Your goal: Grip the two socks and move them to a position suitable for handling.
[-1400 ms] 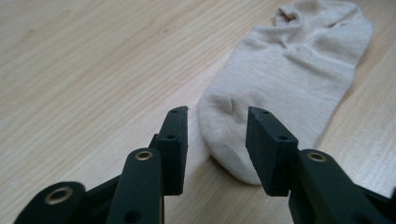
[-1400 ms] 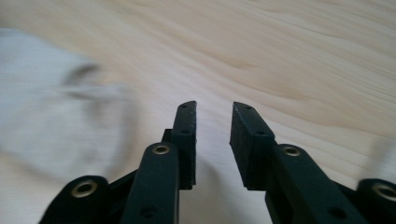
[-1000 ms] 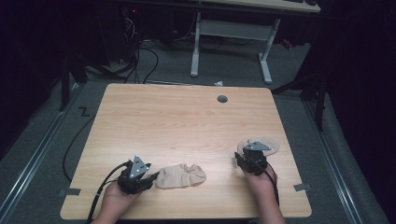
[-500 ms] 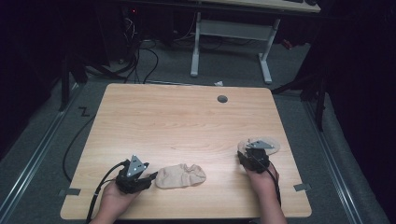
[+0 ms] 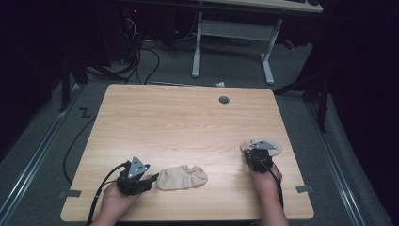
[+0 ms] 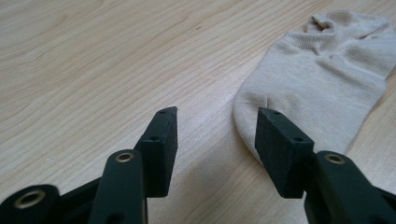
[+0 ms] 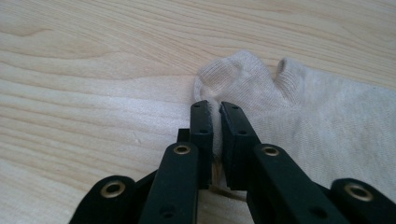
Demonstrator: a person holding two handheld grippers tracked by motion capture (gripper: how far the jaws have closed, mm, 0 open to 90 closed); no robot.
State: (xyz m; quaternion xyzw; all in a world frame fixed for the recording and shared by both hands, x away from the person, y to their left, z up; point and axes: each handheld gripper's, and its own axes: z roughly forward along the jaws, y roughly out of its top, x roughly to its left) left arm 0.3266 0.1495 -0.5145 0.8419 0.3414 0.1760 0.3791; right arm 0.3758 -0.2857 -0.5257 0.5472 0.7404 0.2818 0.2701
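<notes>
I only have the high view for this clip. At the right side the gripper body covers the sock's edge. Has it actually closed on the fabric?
Observer: Yes. In the right gripper view the right gripper has its jaws pinched together on a fold at the edge of the right sock.
Operator: And the left one, beside the other sock?
Observer: The left gripper is open, jaws wide apart, with nothing between them.
Operator: Is it touching that sock?
Observer: One jaw overlaps the rounded end of the left sock in the left gripper view; I cannot tell if it touches. The other jaw is over bare table.
</notes>
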